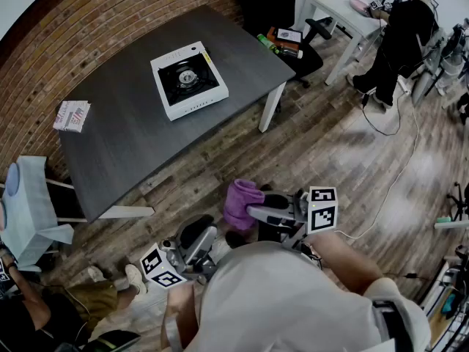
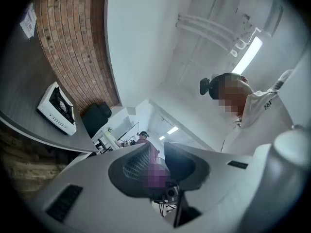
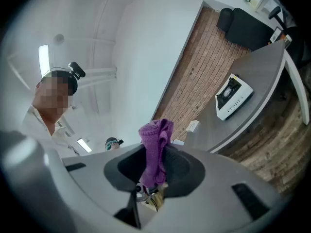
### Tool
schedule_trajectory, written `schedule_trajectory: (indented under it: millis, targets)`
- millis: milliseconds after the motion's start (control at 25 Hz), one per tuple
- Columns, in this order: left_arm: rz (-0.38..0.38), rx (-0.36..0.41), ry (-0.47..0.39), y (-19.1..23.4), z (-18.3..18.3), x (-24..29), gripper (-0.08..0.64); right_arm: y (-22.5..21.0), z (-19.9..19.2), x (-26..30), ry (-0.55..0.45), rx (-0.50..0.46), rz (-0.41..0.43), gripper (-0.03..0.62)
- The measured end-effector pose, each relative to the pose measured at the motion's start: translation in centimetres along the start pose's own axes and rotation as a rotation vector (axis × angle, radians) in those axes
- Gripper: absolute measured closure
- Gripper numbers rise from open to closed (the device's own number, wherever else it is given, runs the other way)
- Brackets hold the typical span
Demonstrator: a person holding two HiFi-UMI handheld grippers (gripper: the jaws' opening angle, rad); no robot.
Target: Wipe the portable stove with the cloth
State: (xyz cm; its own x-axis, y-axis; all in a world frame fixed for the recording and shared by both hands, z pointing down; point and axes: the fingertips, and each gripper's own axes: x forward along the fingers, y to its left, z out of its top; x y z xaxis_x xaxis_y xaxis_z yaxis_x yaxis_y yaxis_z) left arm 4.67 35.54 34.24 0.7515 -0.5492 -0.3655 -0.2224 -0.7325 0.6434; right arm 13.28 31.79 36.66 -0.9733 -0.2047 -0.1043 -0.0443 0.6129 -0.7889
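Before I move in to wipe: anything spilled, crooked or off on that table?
Nothing stands out. The portable stove sits flat on the table, merely turned askew to its edges, with no spill visible. The purple cloth is bunched in the right gripper, away from the stove.

Stove (image 1: 189, 80) sits on table (image 1: 132, 141), packet (image 1: 72, 115) to left.

Dark table (image 1: 124, 138), packet (image 1: 72, 116) near its left edge; black chair (image 1: 304, 57) near white desk (image 1: 341, 6).
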Motion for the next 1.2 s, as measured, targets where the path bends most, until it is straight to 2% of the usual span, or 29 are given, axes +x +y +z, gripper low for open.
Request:
schedule_trajectory:
  millis: [200,480,760,960,1200]
  targets:
    - [0.004,0.002,0.006,1.2,-0.1,1.4,0.472,-1.7,1.2,-0.6,0.021,-0.036,-0.028,0.494]
    - [0.052,0.034,-0.009,3.7,0.8,4.2,0.472,-5.5,5.3,-0.4,0.064,-0.089,-0.059,0.494]
    - [0.143,0.068,-0.036,8.7,2.7,7.9,0.474,-11.0,10.5,0.6,0.179,-0.228,-0.14,0.494]
    - [0.244,0.095,-0.047,12.7,4.1,12.3,0.485,-14.4,15.4,0.5,0.271,-0.323,-0.152,0.494]
    - [0.503,0.162,-0.017,17.5,5.1,13.8,0.543,-19.4,19.1,0.4,0.388,-0.42,-0.216,0.494]
